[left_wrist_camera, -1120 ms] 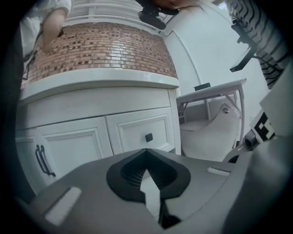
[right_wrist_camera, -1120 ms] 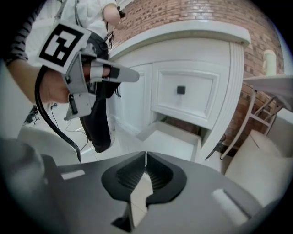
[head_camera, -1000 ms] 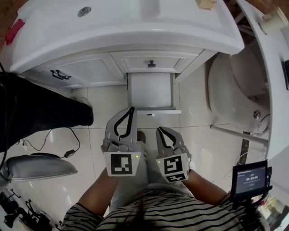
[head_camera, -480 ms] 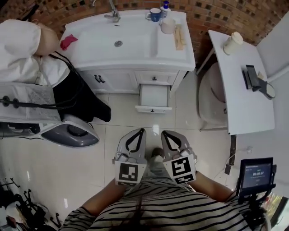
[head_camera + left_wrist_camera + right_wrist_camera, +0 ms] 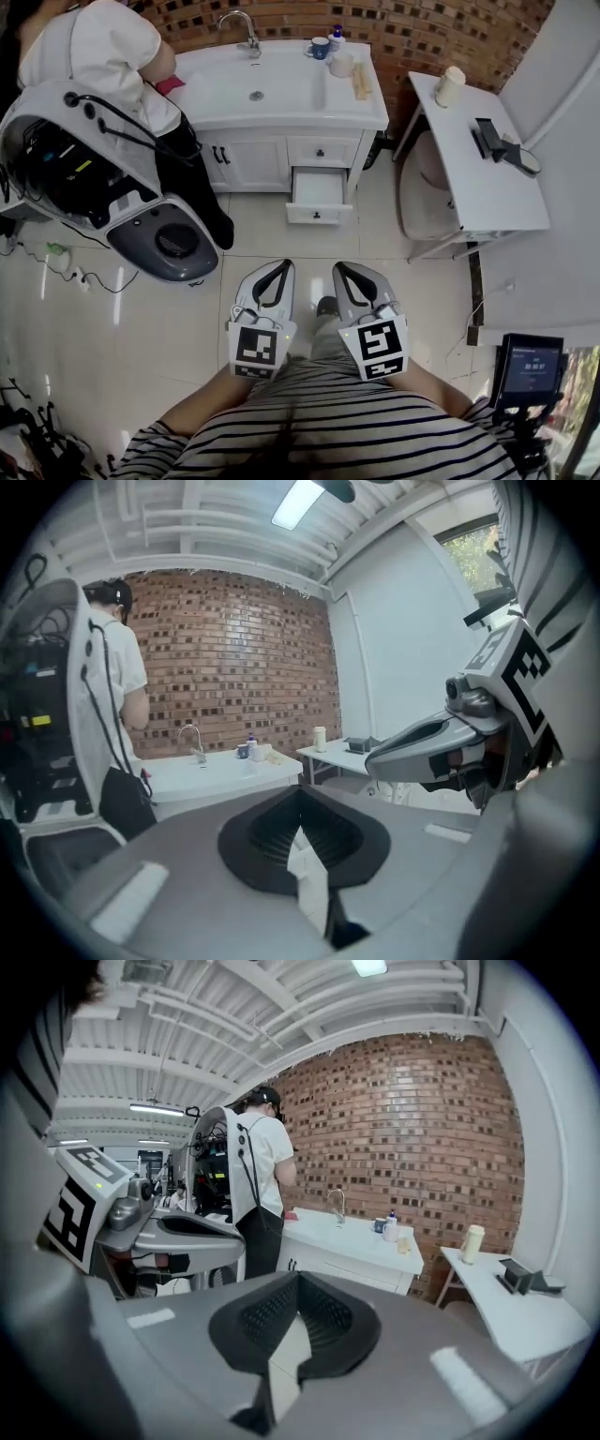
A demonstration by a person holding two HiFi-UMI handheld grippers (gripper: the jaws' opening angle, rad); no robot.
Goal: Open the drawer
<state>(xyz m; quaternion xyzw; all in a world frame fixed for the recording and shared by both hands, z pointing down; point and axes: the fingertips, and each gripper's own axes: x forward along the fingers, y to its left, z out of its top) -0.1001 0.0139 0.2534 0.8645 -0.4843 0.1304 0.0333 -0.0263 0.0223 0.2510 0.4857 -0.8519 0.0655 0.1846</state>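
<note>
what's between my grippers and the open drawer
Only bare pale floor tile lies between the left gripper, the right gripper and the open white drawer, as the head view shows.

Floor (image 5: 84, 319): pale tiles, glossy, lamps mirrored in them.
Wall (image 5: 422, 28): red brick, rough, matt.
Basin (image 5: 281, 89): white, smooth, glazed look.
Tap (image 5: 246, 26): bright polished metal.
Cabinet (image 5: 253, 157) and drawer (image 5: 316, 212): white painted fronts, satin sheen; knobs (image 5: 320, 152) dark, metal by the look.
Tabletop (image 5: 478, 178): white, smooth, matt.
Left hand-held gripper (image 5: 284, 266) and right hand-held gripper (image 5: 339, 268): grey matt plastic shells; pads (image 5: 267, 1321) black, ribbed, rubbery.
Shirt (image 5: 356, 436): striped knitted cloth.
Machine hood (image 5: 169, 246): glossy white and grey plastic.
</note>
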